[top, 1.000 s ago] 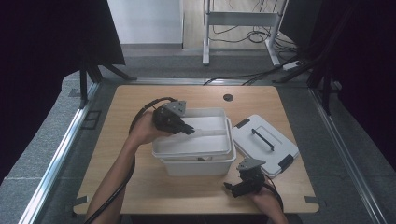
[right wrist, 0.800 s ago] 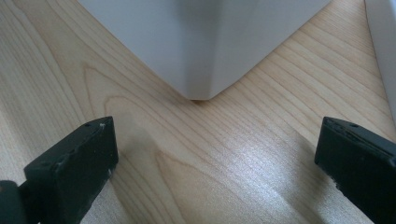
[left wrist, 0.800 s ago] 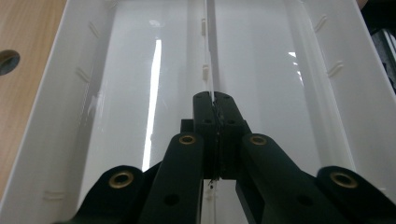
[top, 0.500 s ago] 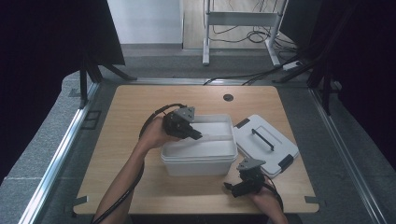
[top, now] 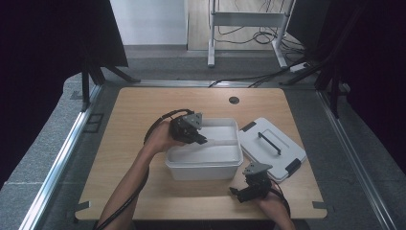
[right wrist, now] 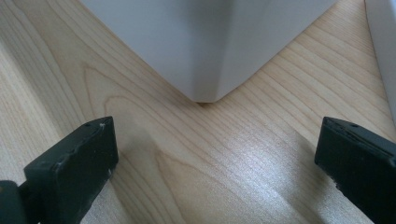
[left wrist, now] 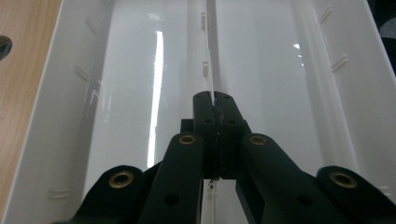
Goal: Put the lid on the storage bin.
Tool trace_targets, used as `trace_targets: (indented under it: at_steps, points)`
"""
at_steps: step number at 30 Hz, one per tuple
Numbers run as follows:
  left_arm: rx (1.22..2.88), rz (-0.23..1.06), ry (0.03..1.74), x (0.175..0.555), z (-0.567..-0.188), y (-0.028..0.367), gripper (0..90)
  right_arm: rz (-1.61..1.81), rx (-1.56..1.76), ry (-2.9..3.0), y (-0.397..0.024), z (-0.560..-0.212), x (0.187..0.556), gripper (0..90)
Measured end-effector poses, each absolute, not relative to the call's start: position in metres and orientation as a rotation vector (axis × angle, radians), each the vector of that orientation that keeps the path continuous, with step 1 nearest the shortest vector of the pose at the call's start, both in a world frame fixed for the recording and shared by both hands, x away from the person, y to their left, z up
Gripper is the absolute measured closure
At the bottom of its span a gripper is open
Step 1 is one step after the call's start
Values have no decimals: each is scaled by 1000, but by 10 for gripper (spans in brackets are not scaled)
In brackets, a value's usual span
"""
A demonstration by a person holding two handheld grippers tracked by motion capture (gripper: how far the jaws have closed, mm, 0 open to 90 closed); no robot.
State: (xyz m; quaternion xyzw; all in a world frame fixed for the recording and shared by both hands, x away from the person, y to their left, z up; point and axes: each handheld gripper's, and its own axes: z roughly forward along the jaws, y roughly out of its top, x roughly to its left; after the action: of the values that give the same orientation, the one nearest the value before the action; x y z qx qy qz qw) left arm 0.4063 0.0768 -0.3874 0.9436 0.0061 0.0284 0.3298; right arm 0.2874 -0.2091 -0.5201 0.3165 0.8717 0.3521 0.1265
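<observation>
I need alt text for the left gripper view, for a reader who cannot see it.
The left gripper, black, is shut on a thin white divider standing upright inside a white plastic bin. A strip of wooden table shows at the left edge.

Even overhead light falls on the desk in the high view, while the left and right edges lie in deep darkness. Bright glare streaks run along the white bin floor in the left gripper view. The right gripper jaws look soft, casting faint shadows.
</observation>
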Motion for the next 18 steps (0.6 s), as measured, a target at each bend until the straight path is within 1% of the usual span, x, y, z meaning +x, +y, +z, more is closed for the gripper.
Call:
trace_targets:
  at_steps: [4, 8, 10, 11, 12, 13, 14, 16, 17, 18]
  points:
    - [2458, 64, 28, 407, -389, 78, 892, 1027, 922, 2537, -209, -520, 287, 0]
    - [2494, 94, 31, 405, -386, 74, 879, 1026, 922, 2537, -209, -520, 287, 0]
    - [2493, 124, 53, 403, -384, 73, 798, 1026, 922, 2537, -209, -520, 287, 0]
    - [2485, 133, 60, 402, -382, 74, 778, 1026, 923, 2537, -209, -520, 287, 0]
    - [2475, 145, 66, 401, -380, 75, 717, 1027, 922, 2538, -209, -520, 288, 0]
    - [2467, 163, 79, 399, -378, 77, 717, 1027, 922, 2538, -209, -520, 288, 0]
    - [2456, 196, 103, 397, -374, 79, 671, 1027, 922, 2538, -209, -520, 288, 0]
    - [2456, 213, 122, 395, -371, 82, 591, 1028, 922, 2537, -209, -520, 288, 0]
    - [2456, 229, 139, 394, -369, 84, 496, 1027, 921, 2538, -209, -520, 288, 0]
    - [2458, 244, 161, 392, -368, 85, 496, 1027, 921, 2538, -209, -520, 288, 0]
